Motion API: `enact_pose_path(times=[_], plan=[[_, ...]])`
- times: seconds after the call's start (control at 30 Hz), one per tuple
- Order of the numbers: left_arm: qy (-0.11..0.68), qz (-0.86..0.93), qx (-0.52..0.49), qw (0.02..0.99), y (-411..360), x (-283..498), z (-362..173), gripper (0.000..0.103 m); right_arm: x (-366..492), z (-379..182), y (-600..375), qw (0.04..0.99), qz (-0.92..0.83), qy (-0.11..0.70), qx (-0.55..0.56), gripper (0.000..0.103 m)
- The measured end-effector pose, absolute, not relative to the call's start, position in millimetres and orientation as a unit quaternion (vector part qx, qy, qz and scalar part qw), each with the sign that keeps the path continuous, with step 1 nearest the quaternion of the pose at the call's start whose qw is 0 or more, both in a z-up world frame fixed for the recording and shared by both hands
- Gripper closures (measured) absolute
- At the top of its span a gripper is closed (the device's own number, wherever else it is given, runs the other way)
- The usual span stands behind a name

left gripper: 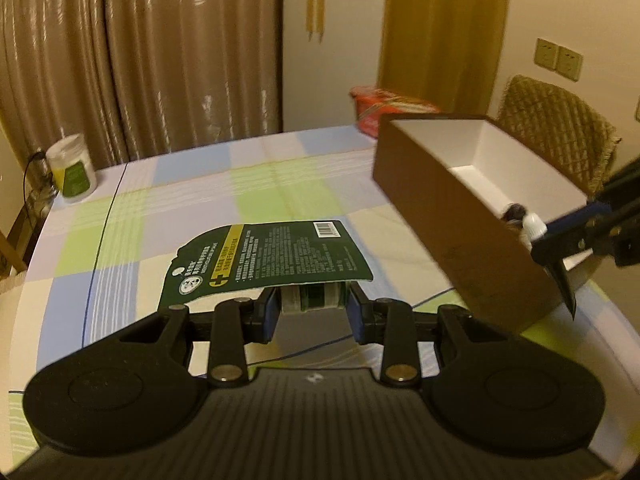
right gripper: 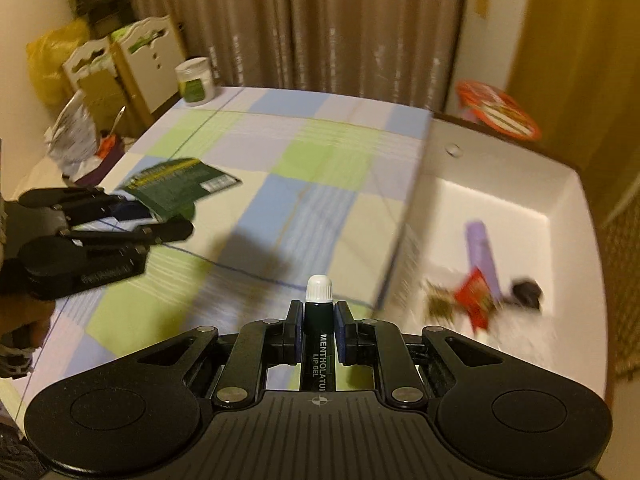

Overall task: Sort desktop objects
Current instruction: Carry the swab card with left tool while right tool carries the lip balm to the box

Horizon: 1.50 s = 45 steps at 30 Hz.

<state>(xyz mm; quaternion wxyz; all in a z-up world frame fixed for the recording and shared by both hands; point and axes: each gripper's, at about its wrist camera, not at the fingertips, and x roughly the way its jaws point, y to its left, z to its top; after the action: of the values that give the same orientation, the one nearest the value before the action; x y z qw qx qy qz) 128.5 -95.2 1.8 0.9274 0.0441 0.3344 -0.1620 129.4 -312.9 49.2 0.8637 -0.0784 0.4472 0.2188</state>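
Right wrist: right gripper [right gripper: 318, 326] angled downward clamps lip gel tube [right gripper: 318, 320]; left gripper [left gripper: 311, 314] clamps green package [left gripper: 272, 252].

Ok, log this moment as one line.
left gripper: shut on green packet | right gripper: shut on lip gel tube | box: open, beside right gripper

tube [right gripper: 319, 340]: "MENTHOLATUM LIP GEL" | green card [left gripper: 272, 260]: barcode, print too small to read
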Motion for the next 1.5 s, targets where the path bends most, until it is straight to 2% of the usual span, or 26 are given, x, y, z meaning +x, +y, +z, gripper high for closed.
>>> enact_pose_path(times=[0.27,0.63,0.97,1.5], plan=[[0.311,-0.151,0.066,0.936,-176,88,28,0.073,98,50,-394,0.865,0.237,0.439,-0.056,0.089],[0.331,-0.161,0.062,0.928,-293,49,44,0.073,71,53,-497,0.866,0.250,0.431,-0.041,0.089],[0.314,-0.188,0.087,0.927,-317,46,59,0.073,62,57,-513,0.875,0.225,0.428,-0.027,0.089],[0.314,-0.208,0.108,0.920,-325,73,53,0.073,89,66,-516,0.888,0.208,0.410,-0.034,0.089]])
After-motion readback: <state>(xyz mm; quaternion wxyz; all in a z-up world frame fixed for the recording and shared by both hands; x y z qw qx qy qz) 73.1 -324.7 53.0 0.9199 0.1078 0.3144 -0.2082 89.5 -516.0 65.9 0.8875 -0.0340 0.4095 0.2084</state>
